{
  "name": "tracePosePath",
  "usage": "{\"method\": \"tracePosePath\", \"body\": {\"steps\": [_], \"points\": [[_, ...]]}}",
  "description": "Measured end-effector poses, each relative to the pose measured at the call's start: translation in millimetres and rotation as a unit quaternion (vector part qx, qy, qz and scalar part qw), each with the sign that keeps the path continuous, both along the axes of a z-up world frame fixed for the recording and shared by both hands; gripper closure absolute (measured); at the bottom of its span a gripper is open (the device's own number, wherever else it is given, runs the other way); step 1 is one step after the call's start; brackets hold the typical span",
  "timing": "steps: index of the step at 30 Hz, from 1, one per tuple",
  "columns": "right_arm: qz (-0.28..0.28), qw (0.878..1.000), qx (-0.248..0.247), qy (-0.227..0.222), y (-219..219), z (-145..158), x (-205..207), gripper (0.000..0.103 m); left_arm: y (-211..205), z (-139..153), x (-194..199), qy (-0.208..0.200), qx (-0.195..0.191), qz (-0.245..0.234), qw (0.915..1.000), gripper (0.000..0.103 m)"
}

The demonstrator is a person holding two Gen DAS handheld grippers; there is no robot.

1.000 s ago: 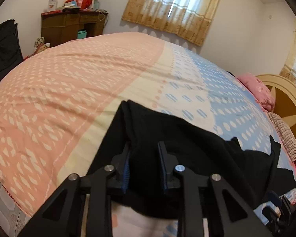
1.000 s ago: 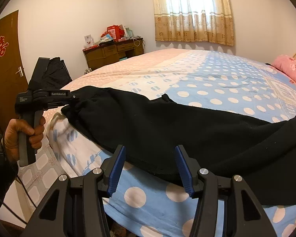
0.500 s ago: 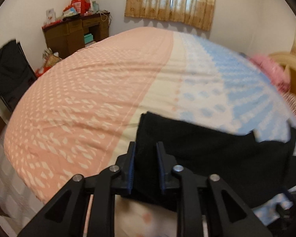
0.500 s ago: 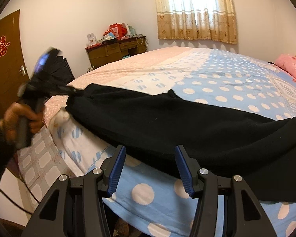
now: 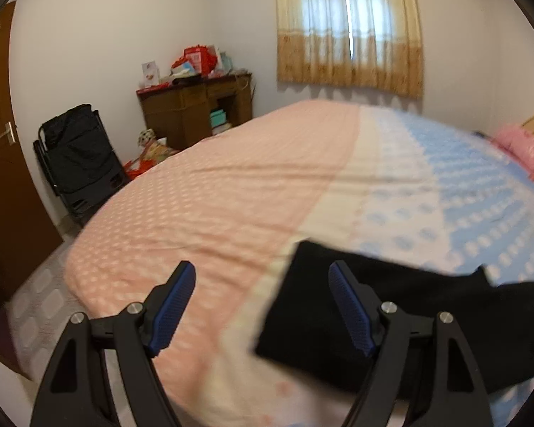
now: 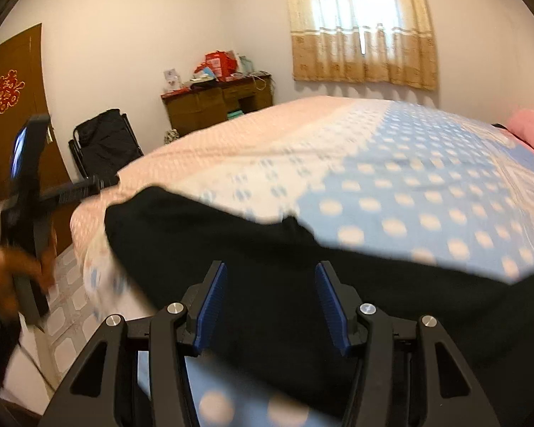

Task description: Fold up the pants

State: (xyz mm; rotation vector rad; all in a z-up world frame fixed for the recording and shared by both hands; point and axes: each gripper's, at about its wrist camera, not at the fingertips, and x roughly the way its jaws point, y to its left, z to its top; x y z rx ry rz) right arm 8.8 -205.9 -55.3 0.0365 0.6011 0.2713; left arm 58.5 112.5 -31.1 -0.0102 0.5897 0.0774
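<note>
From the left wrist, the left gripper [image 5: 263,306] is hanging with fingers spread wide, gripping nothing; the black pants [image 5: 391,323] are lying on the bed [image 5: 249,192] near its edge. From the right wrist, the right gripper [image 6: 270,302] is hovering over the pants [image 6: 267,245], fingers apart.

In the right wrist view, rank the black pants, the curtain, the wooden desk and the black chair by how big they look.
1. black pants, largest, though nearest the camera.
2. curtain.
3. wooden desk and black chair: these look about alike, so no ranking between them.
</note>
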Motion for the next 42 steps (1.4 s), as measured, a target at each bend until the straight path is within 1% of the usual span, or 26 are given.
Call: {"method": "tracePosePath", "body": {"steps": [2,5,6,8,10,11,12,16,18,20,22,24,26,28,30,31,32,34,35,36,37,38,39,40,41,42], "points": [[0.012,0.999,0.014,0.03,-4,-3,34,0.049,-17,-10,6,0.0,-0.014,-0.014,0.9998,0.024],[0.021,0.998,0.02,0.06,-3,-15,73,0.049,-35,-34,16,0.027,-0.008,-0.009,0.9995,0.029],[0.023,0.997,0.021,0.065,-1,-18,79,0.049,-38,-41,17,0.033,-0.003,-0.003,0.9994,0.029],[0.035,0.995,0.028,0.092,2,-32,99,0.049,-38,-53,15,0.038,0.005,0.012,0.9992,0.03],[0.031,0.991,0.026,0.125,5,-48,111,0.049,-45,-55,11,0.021,0.03,0.016,0.9992,0.028],[0.029,0.991,0.031,0.13,4,-52,111,0.049,-46,-55,10,0.022,0.034,0.016,0.999,0.027],[0.031,0.991,0.036,0.125,3,-51,108,0.049,-47,-56,10,0.022,0.039,0.016,0.9989,0.027],[0.062,0.986,0.061,0.139,0,-45,89,0.05,-48,-59,11,0.017,0.047,0.011,0.9987,0.023],[0.071,0.984,0.062,0.153,1,-47,87,0.049,-50,-62,12,0.011,0.058,0.009,0.9982,0.02],[0.082,0.979,0.074,0.169,3,-51,95,0.049,-57,-66,15,0.008,0.069,0.009,0.9975,0.012],[0.099,0.974,0.099,0.18,3,-52,108,0.049,-63,-68,17,0.008,0.081,0.015,0.9966,0.01],[0.109,0.968,0.125,0.188,5,-54,117,0.049,-60,-67,17,0.008,0.072,0.015,0.9973,0.009],[0.105,0.965,0.149,0.188,5,-57,128,0.049,-59,-67,17,0.011,0.066,0.01,0.9977,0.007],[0.084,0.964,0.177,0.182,1,-58,137,0.05,-60,-68,18,0.014,0.069,0.005,0.9975,0.006],[0.061,0.963,0.193,0.178,-6,-58,144,0.057,-62,-69,18,0.014,0.075,0.006,0.9971,0.005],[0.049,0.96,0.207,0.182,-13,-61,149,0.064,-62,-69,18,0.014,0.076,0.007,0.997,0.005],[0.048,0.956,0.219,0.188,-18,-64,152,0.07,-63,-70,18,0.014,0.077,0.006,0.9969,0.005],[0.058,0.946,0.241,0.209,-30,-68,155,0.078,-63,-71,17,0.012,0.078,0.003,0.9969,0.004],[0.063,0.944,0.241,0.218,-34,-66,154,0.078,-63,-71,18,0.011,0.079,0.002,0.9968,0.004],[0.056,0.946,0.23,0.223,-40,-61,151,0.077,-63,-71,17,0.01,0.08,0.001,0.9968,0.004],[0.032,0.956,0.204,0.211,-57,-49,143,0.075,-63,-71,17,0.01,0.08,0.0,0.9967,0.004],[0.007,0.963,0.191,0.191,-77,-37,135,0.075,-62,-71,17,0.01,0.08,-0.001,0.9968,0.004],[-0.017,0.966,0.185,0.179,-94,-29,130,0.075,-62,-71,16,0.011,0.078,-0.002,0.9969,0.004],[-0.068,0.969,0.173,0.164,-122,-19,123,0.075,-62,-70,17,0.011,0.078,-0.002,0.9969,0.004],[-0.16,0.965,0.146,0.152,-163,-7,114,0.075,-62,-70,17,0.011,0.078,-0.002,0.9969,0.004],[-0.211,0.958,0.13,0.147,-186,-3,108,0.075,-61,-71,17,0.011,0.078,-0.001,0.9969,0.003]]}}
